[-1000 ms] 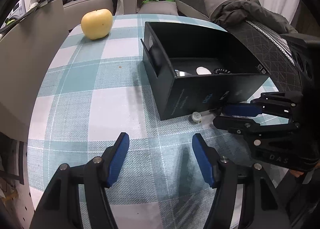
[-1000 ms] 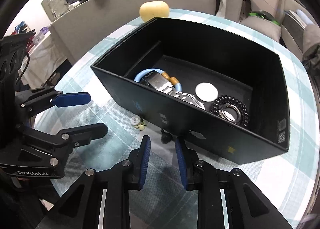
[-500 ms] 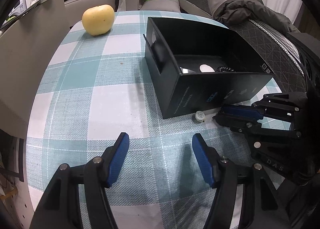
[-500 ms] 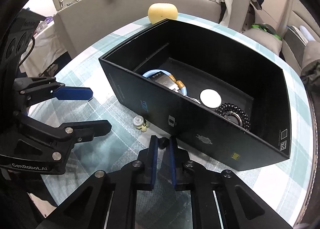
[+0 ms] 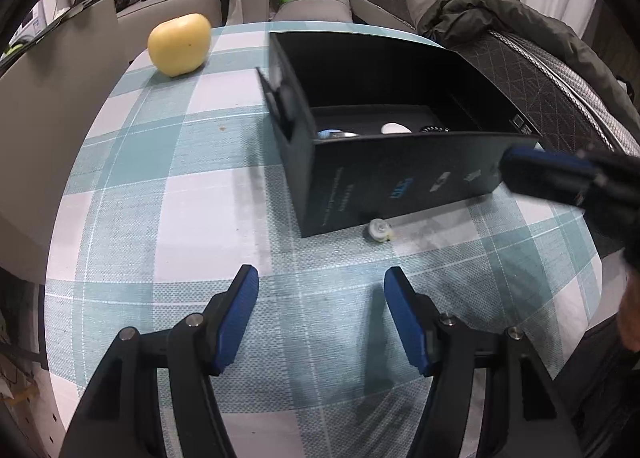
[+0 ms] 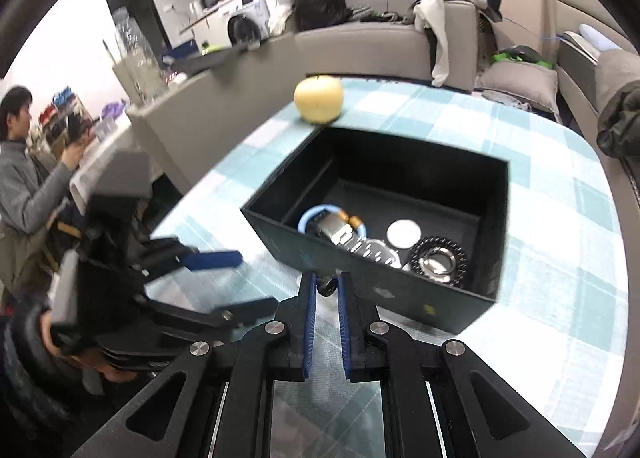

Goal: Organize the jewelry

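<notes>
The right claw [image 6: 326, 290] is clamped on a small dark bead-like piece [image 6: 327, 287], pinched between the tips of its blue pads and lifted off the counter [image 6: 560, 298], just in front of the near wall of the black box [image 6: 360, 270]. What kind of jewelry the piece is cannot be told; it is too small and partly hidden by the pads.

The left claw [image 5: 320, 306] stands half open over the checked cloth with nothing between its pads. Ahead of it, a small pale piece [image 5: 378, 230] lies on the counter, right against the foot of the box's near wall.

Inside the box lie a light-blue ring bracelet [image 6: 310, 218], a metal watch [image 6: 360, 246] across it, a white round disc [image 6: 404, 233] and a coil of dark beads [image 6: 438, 262] around a shiny metal piece. All of them sit on the box floor toward its near side.

A yellow apple [image 6: 319, 98] stands on the counter just beyond the box's far corner. Past the counter is a grey sofa [image 6: 380, 46] with clothes draped over it, and a person in a grey sleeve [image 6: 24, 194] sits off to the left.
</notes>
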### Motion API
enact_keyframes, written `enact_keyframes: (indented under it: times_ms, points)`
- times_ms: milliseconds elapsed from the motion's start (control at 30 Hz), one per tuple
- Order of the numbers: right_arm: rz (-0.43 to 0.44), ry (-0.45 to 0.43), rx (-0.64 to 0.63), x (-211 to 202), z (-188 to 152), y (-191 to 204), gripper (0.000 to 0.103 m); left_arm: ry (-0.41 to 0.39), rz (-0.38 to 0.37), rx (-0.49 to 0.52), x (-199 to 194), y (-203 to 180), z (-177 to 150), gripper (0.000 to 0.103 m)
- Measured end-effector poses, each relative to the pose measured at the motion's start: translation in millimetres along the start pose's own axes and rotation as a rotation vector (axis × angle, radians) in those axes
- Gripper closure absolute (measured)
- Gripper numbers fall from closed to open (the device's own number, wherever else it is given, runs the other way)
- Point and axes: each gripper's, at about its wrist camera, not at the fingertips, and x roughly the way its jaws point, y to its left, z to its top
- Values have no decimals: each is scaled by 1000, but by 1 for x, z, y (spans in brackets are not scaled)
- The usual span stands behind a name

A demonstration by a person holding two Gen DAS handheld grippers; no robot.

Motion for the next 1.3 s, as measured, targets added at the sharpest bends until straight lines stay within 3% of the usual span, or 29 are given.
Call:
enact_keyframes:
  times_ms: [167,600,1133,1300]
  points:
    - [-3,-15,25,-10,0,-6,93,4,-34,33,2,-14,2,73]
    - [4,-42,43,-26,-5,-12,93,-14,-4,78,11,-34,12,74]
    - [2,-38,44,-28,-6,-13,93,-25,34,88,21,-44,22,93]
    - [0,-40,49,-27,-5,-14,93,-33,28,95,20,-42,19,95]
